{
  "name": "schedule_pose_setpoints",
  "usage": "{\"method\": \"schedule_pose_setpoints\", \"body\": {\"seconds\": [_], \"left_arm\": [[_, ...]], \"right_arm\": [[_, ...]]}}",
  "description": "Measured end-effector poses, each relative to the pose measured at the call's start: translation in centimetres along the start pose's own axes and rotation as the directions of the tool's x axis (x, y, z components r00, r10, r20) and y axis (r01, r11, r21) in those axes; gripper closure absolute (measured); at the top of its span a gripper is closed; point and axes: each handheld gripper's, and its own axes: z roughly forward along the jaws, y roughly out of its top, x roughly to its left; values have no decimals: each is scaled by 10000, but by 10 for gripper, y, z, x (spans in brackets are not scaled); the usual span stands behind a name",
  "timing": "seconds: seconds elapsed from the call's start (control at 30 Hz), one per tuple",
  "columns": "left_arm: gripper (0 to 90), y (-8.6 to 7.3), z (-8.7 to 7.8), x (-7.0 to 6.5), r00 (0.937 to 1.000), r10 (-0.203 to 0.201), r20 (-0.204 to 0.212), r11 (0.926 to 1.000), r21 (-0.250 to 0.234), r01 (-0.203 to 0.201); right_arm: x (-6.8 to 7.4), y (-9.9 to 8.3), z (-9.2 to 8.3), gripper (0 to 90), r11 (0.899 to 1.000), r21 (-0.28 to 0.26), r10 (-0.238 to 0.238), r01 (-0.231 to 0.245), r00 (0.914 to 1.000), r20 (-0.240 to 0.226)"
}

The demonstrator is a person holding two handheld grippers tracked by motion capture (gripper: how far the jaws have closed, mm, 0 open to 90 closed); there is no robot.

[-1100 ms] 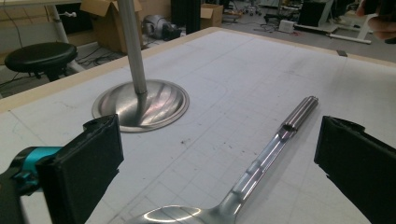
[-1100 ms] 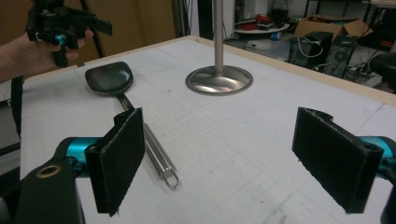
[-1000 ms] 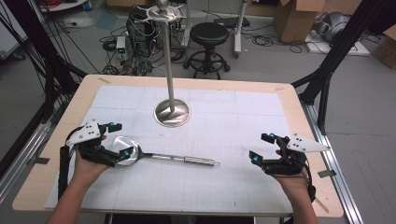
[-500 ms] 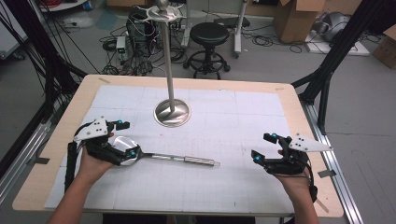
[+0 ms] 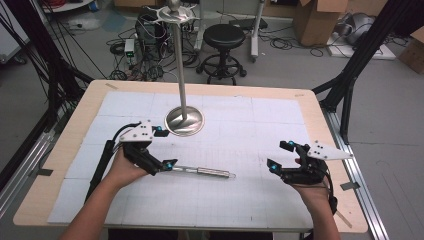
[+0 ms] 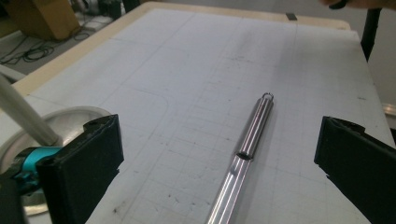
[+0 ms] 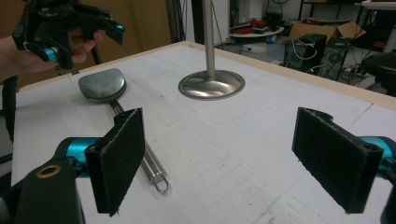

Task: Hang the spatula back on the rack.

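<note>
Counter (image 5: pixel 280 107): a pale wooden top under a white gridded mat, carrying everything in play.
Stand (image 5: pixel 184 120): a tall metal pole on a round, dished base, set toward the far middle of the counter; its hooked crown is up top, likely there for hanging utensils.
Spatula (image 5: pixel 200 171): lies flat on the mat, handle pointing toward the person's right with its hanging loop at that end; in the right gripper view the rounded blade (image 7: pixel 102 85) sits at the far end, just below the left hand. Lying flat, the thin handle offers itself to a pinch from above.
Left gripper (image 5: pixel 162 149): hangs just above the blade end of the spatula, between it and the stand's base; its fingers (image 6: pixel 88 158) are spread wide, holding nothing, and straddle the handle in its own view, apparently lined up for a grasp.
Right gripper (image 5: pixel 281 156): off to the right, well apart from the handle's loop end, fingers (image 7: pixel 116 156) wide apart and empty, seemingly waiting.
</note>
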Motion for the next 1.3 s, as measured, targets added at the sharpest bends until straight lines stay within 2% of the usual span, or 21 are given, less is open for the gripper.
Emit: {"method": "schedule_pose_setpoints", "body": {"seconds": [0.1,0.2,0.33,0.4,0.5,0.53,0.6,0.63,0.7,0.73,0.77,0.87,1.07,1.1,1.2,1.23,1.3], "left_arm": [[17,8,13,-2,9995,129,287,9998,132,-132],[17,15,23,-3,9981,459,412,9979,441,-477],[17,21,36,-4,9958,544,734,9954,753,-599],[17,22,43,-3,9943,464,959,9939,955,-556],[18,20,58,-1,9850,115,1723,9899,1375,-356],[18,19,64,-2,9829,82,1840,9874,1540,-371],[22,18,74,-3,9787,142,2047,9793,1946,-549],[30,17,81,-4,9753,219,2197,9713,2266,-728],[48,16,89,-6,9727,249,2306,9657,2459,-830],[62,15,93,-7,9718,135,2355,9659,2482,-736],[70,15,96,-6,9706,226,2396,9629,2558,-855],[75,12,103,-7,9723,485,2286,9467,2997,-1177],[149,6,112,-8,9716,587,2290,9207,3637,-1413],[177,6,113,-9,9708,618,2316,9116,3829,-1493],[233,4,117,-9,9691,620,2386,9029,4004,-1563],[249,4,119,-10,9675,628,2451,9030,3989,-1596],[294,4,121,-11,9654,675,2521,8938,4147,-1708]], "right_arm": [[0,0,0,167,10000,-8,54,-54,10000,-15],[-1,0,0,167,10000,6,57,-57,10000,-17],[-2,0,-1,167,10000,-52,70,-70,10000,11],[-2,-1,-1,167,10000,-35,83,-83,10000,13],[-2,-1,0,167,9999,29,128,-128,9999,15],[-3,-1,0,167,10000,20,91,-91,10000,25],[-3,-1,1,167,10000,49,85,-85,10000,14],[-3,-1,1,167,10000,47,78,-78,10000,26],[-3,-2,0,167,9999,36,106,-106,9999,23],[-3,-2,0,167,9999,38,113,-113,9999,27],[-3,-2,1,167,9999,40,100,-100,9999,26],[-3,-2,1,167,9999,59,109,-110,9999,9],[-3,-2,2,167,9999,81,117,-117,9999,-32],[-3,-2,2,167,9999,77,138,-138,9999,-26],[-3,-2,3,167,9999,75,125,-125,9999,-58],[-3,-2,3,167,9999,69,131,-131,9999,-57],[-3,-2,3,167,9999,58,148,-147,9999,-61]]}}
